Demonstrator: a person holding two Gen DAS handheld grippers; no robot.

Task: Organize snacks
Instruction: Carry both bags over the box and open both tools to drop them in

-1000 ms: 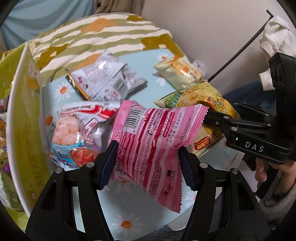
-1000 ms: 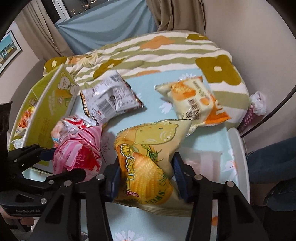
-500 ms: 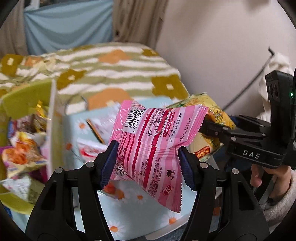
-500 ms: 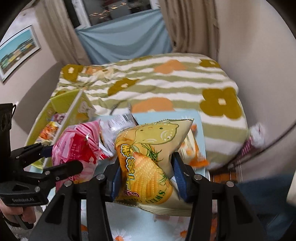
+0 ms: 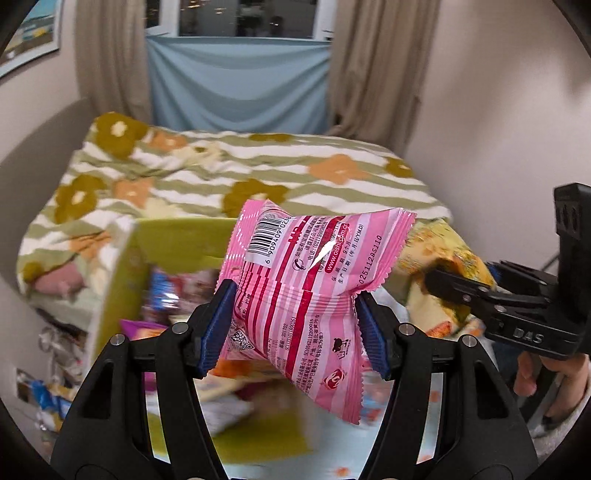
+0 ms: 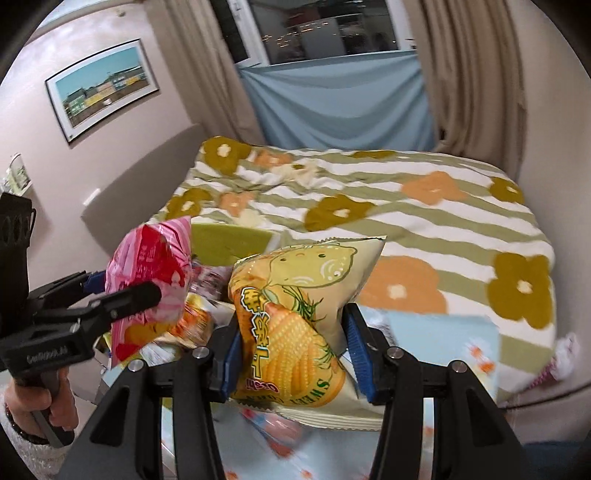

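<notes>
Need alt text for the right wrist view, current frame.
The right gripper holds a yellow corn snack bag pinched between its blue-padded jaws, above a blue floral cloth. At left, the left gripper grips a pink snack bag beside a green box; a bed with a striped floral blanket lies behind.

Flowered striped bed (image 6: 369, 206) below dark curtained window (image 6: 325, 26).

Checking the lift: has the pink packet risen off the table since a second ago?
Yes. The pink packet, clamped in the left gripper, has gone up: earlier the table's snacks lay behind it, now the striped bedspread and window do.
</notes>
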